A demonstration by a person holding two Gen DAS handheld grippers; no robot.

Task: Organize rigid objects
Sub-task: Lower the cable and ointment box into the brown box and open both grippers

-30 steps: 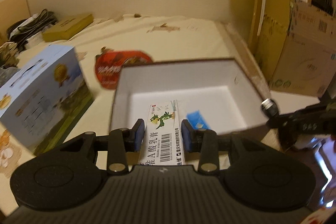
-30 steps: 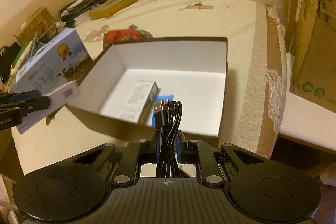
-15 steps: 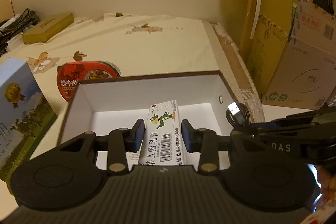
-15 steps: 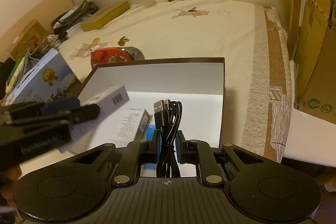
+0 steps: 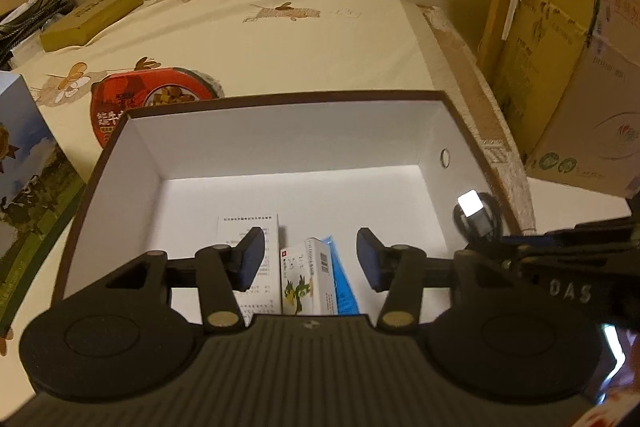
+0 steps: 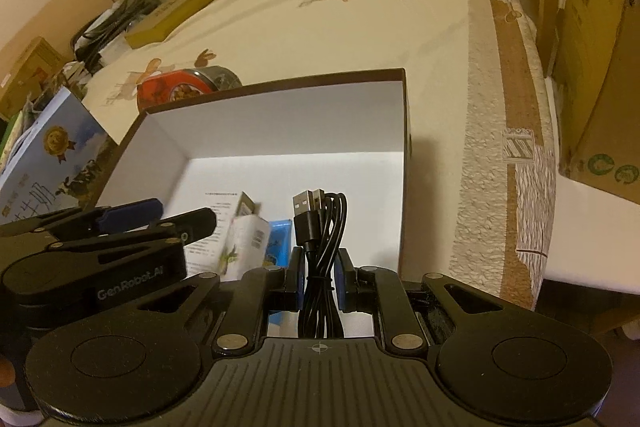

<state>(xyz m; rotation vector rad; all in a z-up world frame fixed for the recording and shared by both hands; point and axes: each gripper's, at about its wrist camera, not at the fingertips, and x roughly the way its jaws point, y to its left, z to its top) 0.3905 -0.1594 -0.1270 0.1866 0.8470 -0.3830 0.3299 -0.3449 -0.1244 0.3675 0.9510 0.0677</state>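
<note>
A brown box with a white inside sits on the cloth-covered table. My left gripper is open over it, and the small white ointment carton with a green bird lies in the box below the jaws, beside a flat white carton and a blue packet. My right gripper is shut on a bundled black USB cable, held over the box's right side. The cable's plug shows in the left wrist view. The box and ointment carton also show in the right wrist view.
A red instant-food bowl sits behind the box. A blue milk carton stands at the left. A yellow-green box and black cables lie far left. Cardboard boxes stand past the table's right edge.
My left gripper has opened and the ointment carton has dropped into the box. My right gripper has moved further over the box with the cable.
</note>
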